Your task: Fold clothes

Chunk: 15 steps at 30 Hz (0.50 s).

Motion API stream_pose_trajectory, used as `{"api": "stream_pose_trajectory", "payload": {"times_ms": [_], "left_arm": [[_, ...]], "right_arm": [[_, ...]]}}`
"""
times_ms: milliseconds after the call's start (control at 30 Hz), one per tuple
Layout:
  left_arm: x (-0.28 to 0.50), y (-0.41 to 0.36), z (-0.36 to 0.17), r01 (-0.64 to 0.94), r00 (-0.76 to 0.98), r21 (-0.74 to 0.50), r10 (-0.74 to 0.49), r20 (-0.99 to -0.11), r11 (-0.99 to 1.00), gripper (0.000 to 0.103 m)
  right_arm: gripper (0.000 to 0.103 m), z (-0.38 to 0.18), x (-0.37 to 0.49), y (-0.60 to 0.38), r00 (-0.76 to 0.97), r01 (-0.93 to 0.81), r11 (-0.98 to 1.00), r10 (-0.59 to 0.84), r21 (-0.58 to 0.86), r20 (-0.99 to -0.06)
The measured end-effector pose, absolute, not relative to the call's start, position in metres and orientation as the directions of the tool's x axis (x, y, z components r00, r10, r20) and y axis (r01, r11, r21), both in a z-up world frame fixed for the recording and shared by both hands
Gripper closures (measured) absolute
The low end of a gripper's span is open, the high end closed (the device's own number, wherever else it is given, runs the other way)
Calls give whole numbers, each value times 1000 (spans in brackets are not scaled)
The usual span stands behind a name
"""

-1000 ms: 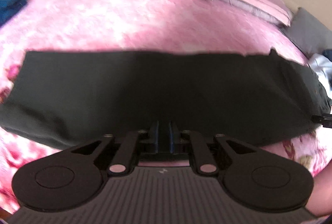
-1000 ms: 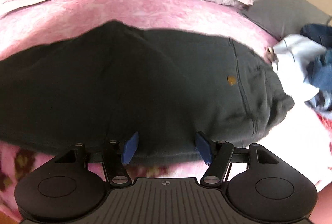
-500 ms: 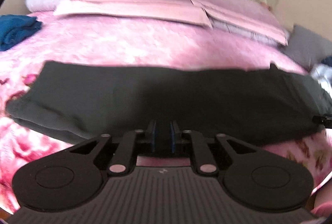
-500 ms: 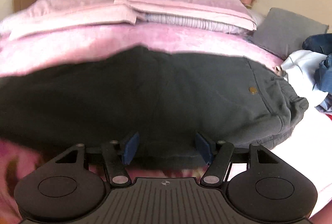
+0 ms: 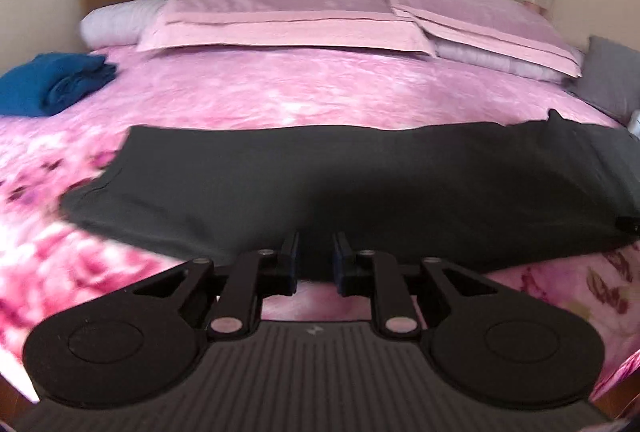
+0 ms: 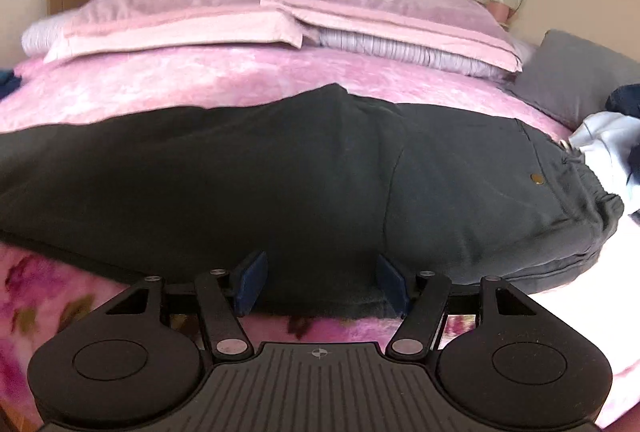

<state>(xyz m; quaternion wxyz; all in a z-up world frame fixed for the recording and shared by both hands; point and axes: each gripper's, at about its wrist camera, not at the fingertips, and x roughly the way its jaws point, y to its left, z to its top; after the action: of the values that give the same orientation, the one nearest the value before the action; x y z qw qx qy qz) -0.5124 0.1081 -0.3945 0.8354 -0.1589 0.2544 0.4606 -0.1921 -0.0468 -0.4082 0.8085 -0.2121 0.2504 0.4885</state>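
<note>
Fingers of the left gripper (image 5: 314, 258) and right gripper (image 6: 320, 282) are shown apart, astride the near hem of the long dark-grey cotton trousers (image 6: 280, 184) laid across the pink floral bed (image 5: 280, 92). Shallow bites risk slippage; folded layers may separate.

left hand-held gripper (image 5: 315, 258) – jaws slightly parted, level | right hand-held gripper (image 6: 322, 282) – jaws spread wide

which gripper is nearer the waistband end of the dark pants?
Right. The right gripper sits at the near edge beside the waistband; the left gripper is along the legs, the waistband far to its right.
</note>
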Motion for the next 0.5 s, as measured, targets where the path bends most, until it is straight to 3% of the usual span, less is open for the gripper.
{"api": "stream_pose_trajectory", "payload": {"times_ms": [167,300,500], "left_arm": [[-533,138,-378,-890,377,14,753,-539,456,87],[-545,170,-391,-926,237,94,758,-608,364,87],[-557,145,-398,-925,210,135,776,-595,354,87]], "right_arm": [[39,-411,-226,-23,357,-912,404,703,-68,-615],[39,-413,-253,-4,325,-924,380,717,-44,-617],[39,-415,-283,-7,310,-932,359,730,-43,-609]]}}
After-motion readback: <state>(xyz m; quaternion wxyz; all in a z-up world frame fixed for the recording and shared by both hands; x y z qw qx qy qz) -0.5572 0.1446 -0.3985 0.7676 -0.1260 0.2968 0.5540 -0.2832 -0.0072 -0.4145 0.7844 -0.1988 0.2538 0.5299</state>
